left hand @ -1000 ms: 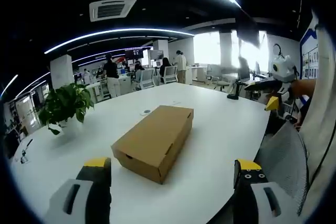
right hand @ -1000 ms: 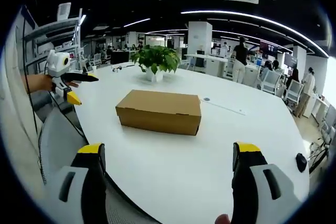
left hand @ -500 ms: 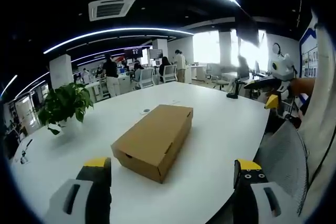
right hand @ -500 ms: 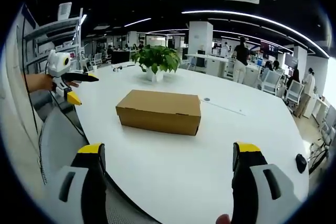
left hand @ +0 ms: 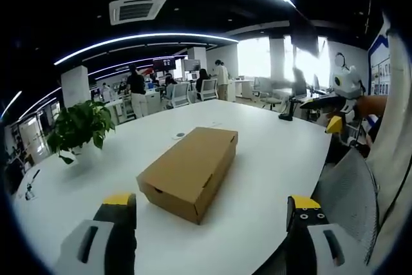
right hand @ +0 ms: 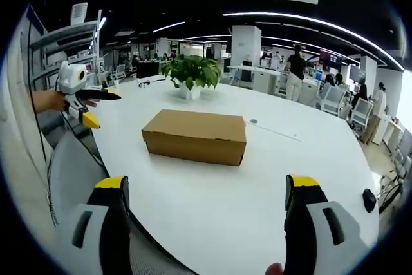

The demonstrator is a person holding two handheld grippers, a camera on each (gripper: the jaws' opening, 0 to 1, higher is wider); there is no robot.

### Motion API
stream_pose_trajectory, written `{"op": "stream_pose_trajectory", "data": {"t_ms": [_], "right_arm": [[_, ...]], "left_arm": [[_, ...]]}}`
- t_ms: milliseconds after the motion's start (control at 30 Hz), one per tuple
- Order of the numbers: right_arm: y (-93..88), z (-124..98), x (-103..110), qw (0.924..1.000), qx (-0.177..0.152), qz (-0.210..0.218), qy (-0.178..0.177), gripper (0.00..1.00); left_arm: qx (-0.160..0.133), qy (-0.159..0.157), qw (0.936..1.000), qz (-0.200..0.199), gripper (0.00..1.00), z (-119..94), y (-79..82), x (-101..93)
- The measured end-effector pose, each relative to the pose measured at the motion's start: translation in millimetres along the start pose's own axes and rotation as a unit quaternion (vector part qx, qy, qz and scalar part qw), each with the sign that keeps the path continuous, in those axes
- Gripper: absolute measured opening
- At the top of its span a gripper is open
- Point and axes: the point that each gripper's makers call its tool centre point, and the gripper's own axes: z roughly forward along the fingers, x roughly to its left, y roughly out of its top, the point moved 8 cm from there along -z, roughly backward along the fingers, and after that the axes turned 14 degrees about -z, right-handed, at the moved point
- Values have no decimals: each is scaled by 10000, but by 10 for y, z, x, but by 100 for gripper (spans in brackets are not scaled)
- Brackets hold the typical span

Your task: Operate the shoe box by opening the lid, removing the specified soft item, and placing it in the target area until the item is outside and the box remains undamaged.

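A closed brown cardboard shoe box (left hand: 188, 170) lies on the white table (left hand: 270, 159), lid down; it also sits mid-table in the right gripper view (right hand: 196, 136). My left gripper (left hand: 212, 205) is open, its yellow-tipped jaws wide apart, well short of the box. My right gripper (right hand: 209, 188) is open too, some way back from the box's long side. The right gripper (left hand: 335, 98) shows at the far right of the left gripper view, held by a hand. In the right gripper view, the left gripper (right hand: 80, 98) shows at the left. The box's contents are hidden.
A potted green plant (right hand: 190, 72) stands on the table beyond the box, also seen in the left gripper view (left hand: 78, 130). A grey mesh chair back (left hand: 344, 191) is at the table's near edge. Small dark objects (right hand: 368, 199) lie near the table rim. People and desks fill the office behind.
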Motion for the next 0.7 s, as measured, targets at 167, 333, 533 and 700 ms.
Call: {"op": "stream_pose_trajectory", "data": {"t_ms": [167,333,533,700], "right_arm": [[-6,-4,1,10000,19,-8,20,96],[-4,-5,2,10000,20,-5,28,96],[-15,-7,0,10000,40,-4,32,96],[-17,-5,-1,10000,39,-2,39,96]], "left_arm": [[17,4,10000,-25,100,-3,-14,-1],[28,11,10000,-52,100,-6,-16,2],[44,4,10000,-76,100,-3,-20,-1],[69,5,10000,-66,100,6,-31,-2]]}}
